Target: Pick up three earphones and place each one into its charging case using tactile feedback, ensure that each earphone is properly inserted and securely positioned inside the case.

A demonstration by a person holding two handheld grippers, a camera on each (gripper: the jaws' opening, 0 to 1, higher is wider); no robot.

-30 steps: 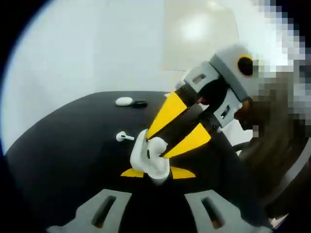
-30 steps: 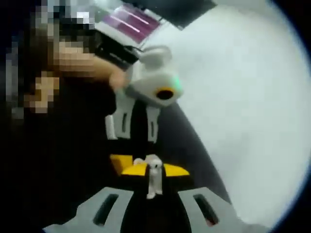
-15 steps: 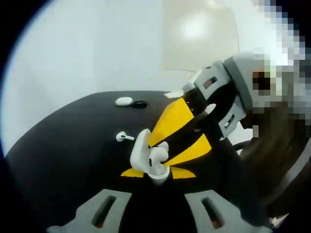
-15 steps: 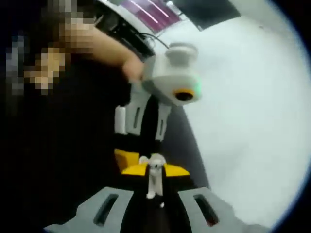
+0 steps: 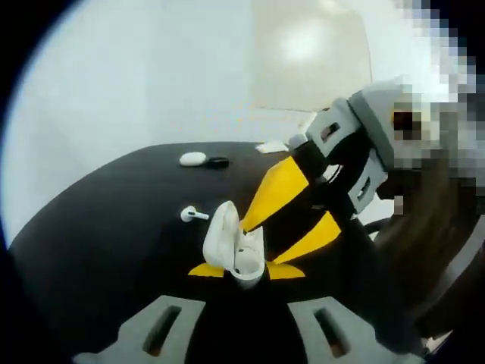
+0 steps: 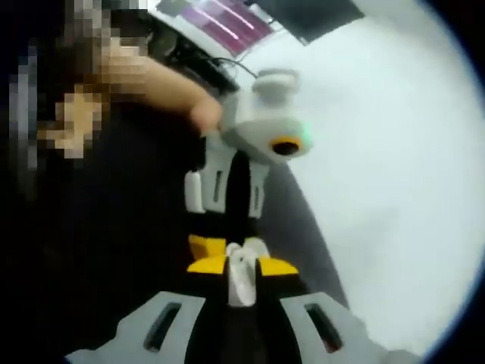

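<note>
My right tongs [image 5: 258, 239] have drawn back from the white charging case [image 5: 233, 250], and the earphone they pinched a moment ago now sits down inside it. The case stands lid-open, clamped upright in my closed left tongs [image 5: 236, 271]; my right tongs' yellow tips are parted just beside its rim, holding nothing. Beyond the case on the black table [image 5: 106, 227] lie a loose earphone [image 5: 193, 214], then a white case [image 5: 193, 158] with a small black object [image 5: 218, 162] beside it.
</note>
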